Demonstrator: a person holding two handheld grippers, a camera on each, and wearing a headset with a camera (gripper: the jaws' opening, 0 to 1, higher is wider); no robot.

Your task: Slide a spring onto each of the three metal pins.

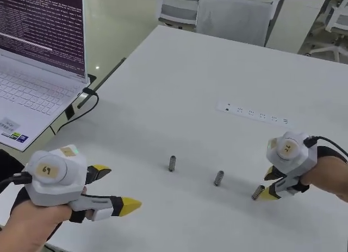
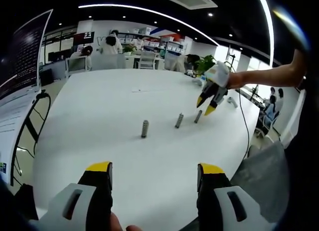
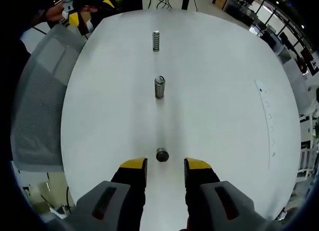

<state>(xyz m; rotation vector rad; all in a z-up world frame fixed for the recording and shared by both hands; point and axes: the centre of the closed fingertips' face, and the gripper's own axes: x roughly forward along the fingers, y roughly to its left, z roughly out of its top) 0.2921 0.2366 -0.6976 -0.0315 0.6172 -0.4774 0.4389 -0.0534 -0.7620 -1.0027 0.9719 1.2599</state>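
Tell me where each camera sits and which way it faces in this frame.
Head view: on the person's head, facing forward and down over the table at three springs; the hands show, holding left tongs and right tongs.
Left gripper view: rides the left tongs, which rise from the bottom; faces across the table to the springs and right tongs.
Right gripper view: rides the right tongs, which rise from the bottom; faces along the springs.
Shared: all three views hold the three springs.

The left gripper (image 1: 116,187), a white plastic body with yellow-tipped black jaws, sits in the person's left hand (image 1: 30,225), pointing rightward with its jaws spread wide. The matching right gripper (image 1: 267,186), held in the right hand (image 1: 329,176), angles down-left with its jaws parted more narrowly.
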